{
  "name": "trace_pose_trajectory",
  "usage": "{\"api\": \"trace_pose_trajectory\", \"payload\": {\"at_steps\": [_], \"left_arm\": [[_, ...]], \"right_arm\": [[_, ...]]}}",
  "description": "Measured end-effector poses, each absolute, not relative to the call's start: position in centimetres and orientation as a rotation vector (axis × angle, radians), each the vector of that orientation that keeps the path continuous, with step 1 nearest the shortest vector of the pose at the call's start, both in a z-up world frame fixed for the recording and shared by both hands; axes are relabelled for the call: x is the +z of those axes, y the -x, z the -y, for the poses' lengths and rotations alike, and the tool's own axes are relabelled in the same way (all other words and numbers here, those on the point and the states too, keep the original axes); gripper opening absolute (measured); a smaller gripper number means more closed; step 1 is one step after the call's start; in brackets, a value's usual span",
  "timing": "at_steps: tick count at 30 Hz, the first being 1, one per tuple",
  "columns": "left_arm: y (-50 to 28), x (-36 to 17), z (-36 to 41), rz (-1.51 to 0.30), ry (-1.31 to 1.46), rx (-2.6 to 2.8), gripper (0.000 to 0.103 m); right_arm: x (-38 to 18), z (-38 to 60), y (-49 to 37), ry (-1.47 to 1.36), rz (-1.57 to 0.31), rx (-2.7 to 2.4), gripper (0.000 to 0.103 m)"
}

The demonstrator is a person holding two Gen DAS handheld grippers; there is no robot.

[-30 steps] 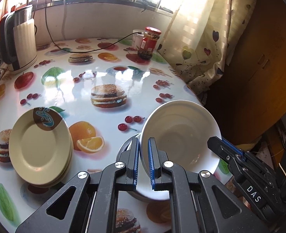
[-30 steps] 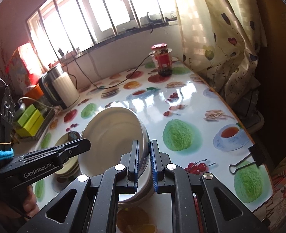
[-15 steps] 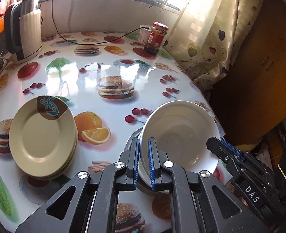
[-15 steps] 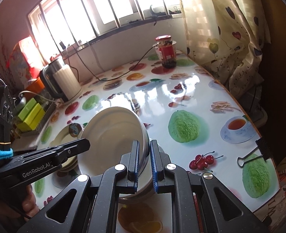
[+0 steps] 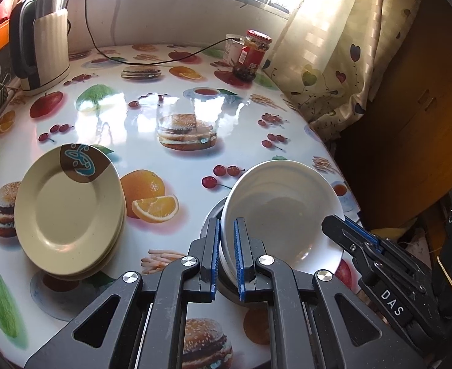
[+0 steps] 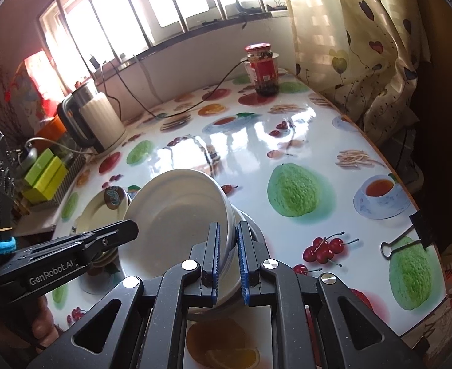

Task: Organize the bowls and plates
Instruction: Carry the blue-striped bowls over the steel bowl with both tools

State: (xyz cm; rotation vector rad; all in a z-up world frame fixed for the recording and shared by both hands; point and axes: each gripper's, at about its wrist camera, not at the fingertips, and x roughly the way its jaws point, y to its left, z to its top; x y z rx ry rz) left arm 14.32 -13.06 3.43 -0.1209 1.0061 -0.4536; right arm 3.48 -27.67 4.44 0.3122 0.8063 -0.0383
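A tilted white bowl (image 5: 281,212), nested with another white one, sits in a steel bowl (image 5: 209,224) near the table's right front edge. My left gripper (image 5: 226,246) is shut on its near left rim. My right gripper (image 5: 341,229) reaches in from the right and clamps the opposite rim. In the right wrist view the white bowl (image 6: 176,215) fills the centre, my right gripper (image 6: 227,252) is shut on its rim, and my left gripper (image 6: 124,232) pinches the far side. A stack of cream plates (image 5: 66,215) lies to the left, seen behind the bowl as cream plates (image 6: 100,212).
A kettle (image 5: 41,52) and its cable stand at the back left, a red-lidded jar (image 5: 253,55) at the back right. A curtain (image 5: 333,61) hangs by the table's right edge. A binder clip (image 6: 407,240) grips the tablecloth. Green boxes (image 6: 44,178) sit in a rack at the left.
Both grippers keep their hold on the white bowl. The views shift only slightly.
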Motion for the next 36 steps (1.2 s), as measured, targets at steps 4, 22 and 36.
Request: {"api": "trace_pose_trajectory", "payload": {"at_steps": [4, 22, 36], "left_arm": [[-14.3, 3.5, 13.0, -1.008, 0.126, -0.454, 0.009], [-14.4, 3.1, 13.3, -1.013, 0.12, -0.46, 0.01], [-15.2, 4.0, 13.3, -0.975, 0.137, -0.462, 0.01]], "right_arm": [[4.3, 27.7, -3.5, -0.314, -0.811, -0.04, 0.012], [3.8, 28.2, -4.4, -0.297, -0.839, -0.059, 0.014], [4.9, 28.0, -4.9, -0.282, -0.77, -0.04, 0.014]]}}
